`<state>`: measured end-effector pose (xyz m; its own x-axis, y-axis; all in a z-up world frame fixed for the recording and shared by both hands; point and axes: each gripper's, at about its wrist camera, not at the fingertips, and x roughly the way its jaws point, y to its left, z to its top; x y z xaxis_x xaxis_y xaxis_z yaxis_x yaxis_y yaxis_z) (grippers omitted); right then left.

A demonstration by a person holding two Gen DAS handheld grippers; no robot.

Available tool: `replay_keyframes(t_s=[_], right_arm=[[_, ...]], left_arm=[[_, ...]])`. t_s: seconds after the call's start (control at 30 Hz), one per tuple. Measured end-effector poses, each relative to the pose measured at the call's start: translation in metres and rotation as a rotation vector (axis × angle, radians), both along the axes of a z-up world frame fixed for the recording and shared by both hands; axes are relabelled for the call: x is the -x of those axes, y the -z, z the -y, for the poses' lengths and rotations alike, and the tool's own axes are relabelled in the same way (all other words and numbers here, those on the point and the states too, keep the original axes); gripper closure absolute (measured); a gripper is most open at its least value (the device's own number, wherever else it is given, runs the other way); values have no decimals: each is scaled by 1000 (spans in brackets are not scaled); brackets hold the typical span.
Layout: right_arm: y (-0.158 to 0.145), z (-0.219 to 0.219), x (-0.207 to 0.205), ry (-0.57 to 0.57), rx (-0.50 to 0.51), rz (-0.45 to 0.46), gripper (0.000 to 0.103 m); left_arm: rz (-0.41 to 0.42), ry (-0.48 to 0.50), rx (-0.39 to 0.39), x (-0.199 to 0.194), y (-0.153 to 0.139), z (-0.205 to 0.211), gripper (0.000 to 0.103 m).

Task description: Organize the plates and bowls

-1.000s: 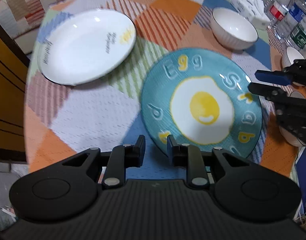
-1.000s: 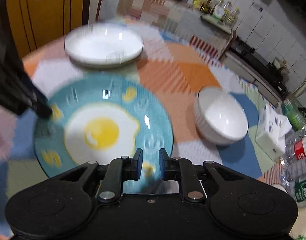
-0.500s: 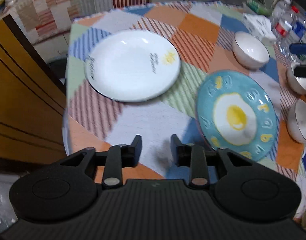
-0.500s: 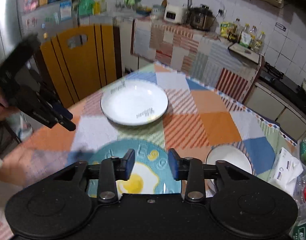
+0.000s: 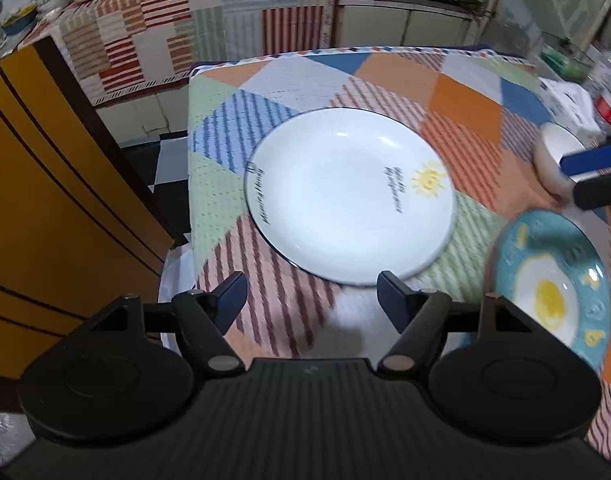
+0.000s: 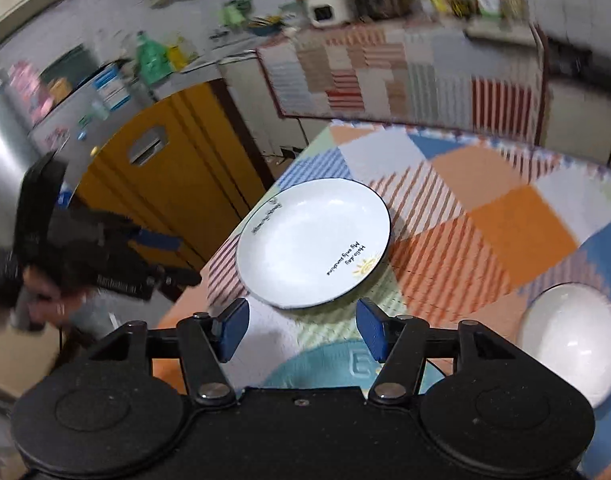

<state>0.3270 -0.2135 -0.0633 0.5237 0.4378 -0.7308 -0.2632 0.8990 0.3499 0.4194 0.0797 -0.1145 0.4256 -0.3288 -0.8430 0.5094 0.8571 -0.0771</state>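
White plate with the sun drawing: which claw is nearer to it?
Left. The left claw hovers just short of the white plate's near rim, jaws opening and empty. The right claw sits farther back, over the blue egg plate, also opening and empty.

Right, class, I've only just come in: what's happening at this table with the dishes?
A person is sorting dishes with a hand-held gripper in each hand. Neither holds anything: the left hand-held gripper and the right hand-held gripper both hang over the patchwork tablecloth, jaws opening with nothing between them. Both point towards the white plate, which lies flat and untouched. The blue fried-egg plate sits beside it, apart, and a white bowl stands off to the side.
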Motion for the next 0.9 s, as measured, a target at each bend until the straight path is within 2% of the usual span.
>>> replay_keyframes(t_s=[0.1,0.17,0.37,0.47,0.53,0.63,0.73,0.8,0.83,0.87,0.9], right_arm=[[26,0,-29,25,-67,-63,39],[45,-2,-44,36,-119,-93,39],[81,-9,-69,157,-152,-97,39],[93,-5,-81,199,-159,-107,39],[100,-6,-88,188,-129,-92,47],[106,-6,-96,194,-49,-76,54],[111,0,-100,165,-70,-89,59],[114,-2,-101,142,-86,-95,61],[117,-3,-101,140,-83,-92,63],[118,-3,-101,137,-84,-91,68],[120,-3,-100,135,-79,-88,73]], left_arm=[[-45,-80,-4,-23,17,-1,32],[-37,-113,-16,-31,25,-1,33],[-9,-175,-22,-52,45,-3,35],[28,-150,-28,-59,53,0,36],[68,-118,-61,-62,58,4,37],[61,-96,-56,-68,64,5,45],[28,-101,5,-71,68,2,55],[-3,-103,60,-71,71,1,72],[-24,-103,89,-71,72,1,77],[-42,-99,114,-70,74,3,81],[-33,-115,109,-69,75,7,81]])
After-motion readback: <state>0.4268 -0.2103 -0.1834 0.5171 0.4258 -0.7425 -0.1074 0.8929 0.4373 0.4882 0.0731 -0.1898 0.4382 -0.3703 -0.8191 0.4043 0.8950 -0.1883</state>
